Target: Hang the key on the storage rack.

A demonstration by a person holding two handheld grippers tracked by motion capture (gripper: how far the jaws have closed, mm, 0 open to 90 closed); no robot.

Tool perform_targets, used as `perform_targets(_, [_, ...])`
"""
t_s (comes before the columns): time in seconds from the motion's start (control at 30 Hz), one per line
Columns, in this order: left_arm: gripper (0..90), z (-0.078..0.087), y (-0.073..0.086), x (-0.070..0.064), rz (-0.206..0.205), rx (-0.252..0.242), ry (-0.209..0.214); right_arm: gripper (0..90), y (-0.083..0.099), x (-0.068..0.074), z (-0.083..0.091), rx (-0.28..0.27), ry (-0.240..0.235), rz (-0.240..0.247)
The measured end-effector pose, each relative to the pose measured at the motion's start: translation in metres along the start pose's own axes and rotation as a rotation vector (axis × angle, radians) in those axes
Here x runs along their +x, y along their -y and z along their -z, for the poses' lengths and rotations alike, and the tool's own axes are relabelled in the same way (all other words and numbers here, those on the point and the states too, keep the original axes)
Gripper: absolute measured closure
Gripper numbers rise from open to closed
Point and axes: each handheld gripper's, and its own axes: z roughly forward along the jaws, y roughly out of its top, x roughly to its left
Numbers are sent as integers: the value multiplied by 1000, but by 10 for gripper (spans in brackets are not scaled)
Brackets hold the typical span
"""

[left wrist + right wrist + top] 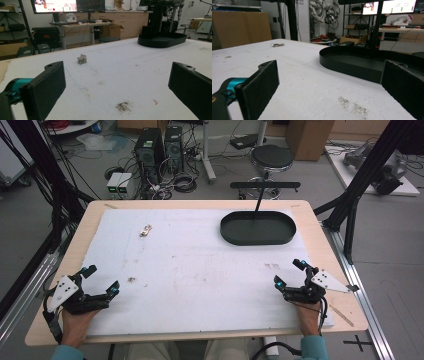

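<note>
A small pale crumpled object point(145, 230) lies on the white mat toward the back left; it also appears as a greyish lump point(82, 59) and far off as a small lump point(277, 45). A black oval tray point(257, 227) sits at the back right, empty inside, seen also as tray point(161, 40) and tray point(352, 62). My left gripper point(101, 279) rests open at the front left, held by a hand. My right gripper point(289, 273) rests open at the front right, nothing between its jaws.
The white mat point(200, 270) covers most of the wooden table point(320, 227) and carries small dark smudges point(123, 106). A black stand point(264, 186) rises behind the tray. Computers, cables and a stool stand on the floor beyond the far edge.
</note>
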Motion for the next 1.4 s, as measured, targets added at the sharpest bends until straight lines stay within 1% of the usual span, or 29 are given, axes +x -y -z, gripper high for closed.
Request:
perform_targets(0.03, [17,0,0,0,3,-1,-1,12,0,0,0,-1,-3,-3])
perform_targets(0.1, [17,0,0,0,-4,3,-2,11,0,0,0,1,-3,-7])
perform_targets(0.17, [17,0,0,-1,-4,3,-3,11,0,0,0,0,1,5])
perform_targets(0.3, [17,-1,0,1,13,7,-7,11,0,1,0,4,0,10])
perform_targets(0.33, [17,0,0,1,14,7,-8,12,0,1,0,2,-2,3])
perform_targets(0.43, [17,0,0,0,4,5,-9,12,0,0,0,0,2,6])
perform_targets(0.5, [17,0,0,1,13,6,-9,12,0,0,0,-1,4,7])
perform_targets(0.57, [17,-1,-1,2,29,16,-13,12,0,1,0,1,2,4])
perform_targets(0.63, [17,-2,-2,4,24,34,-23,12,0,0,0,-1,5,6])
perform_targets(0.67, [17,-2,-3,5,29,41,-26,12,0,0,0,0,5,0])
perform_targets(0.73, [17,-3,-7,9,32,66,-12,12,0,0,0,-2,1,-3])
perform_targets(0.8, [17,-6,-14,12,22,88,-3,12,0,0,0,-1,3,-1])
perform_targets(0.87, [17,-9,-24,15,17,96,5,12,0,0,0,-1,2,-3])
perform_targets(0.97, [17,-15,-42,19,7,110,20,12,0,0,0,0,2,-5])
perform_targets(1.03, [17,-20,-56,21,-12,124,27,12,0,0,0,0,2,-5])
perform_targets(1.07, [17,-27,-69,25,-21,145,33,11,0,0,0,-1,2,-5])
perform_targets(1.1, [17,-27,-69,25,-21,145,33,11,0,0,0,-1,2,-5])
perform_targets(1.2, [17,-39,-88,30,-20,187,35,12,0,-1,0,-3,3,-2])
perform_targets(1.27, [17,-47,-99,33,-28,207,30,12,0,-1,0,-4,3,-6])
perform_targets(1.4, [17,-64,-118,40,-38,246,45,12,0,-1,0,-4,1,-13])
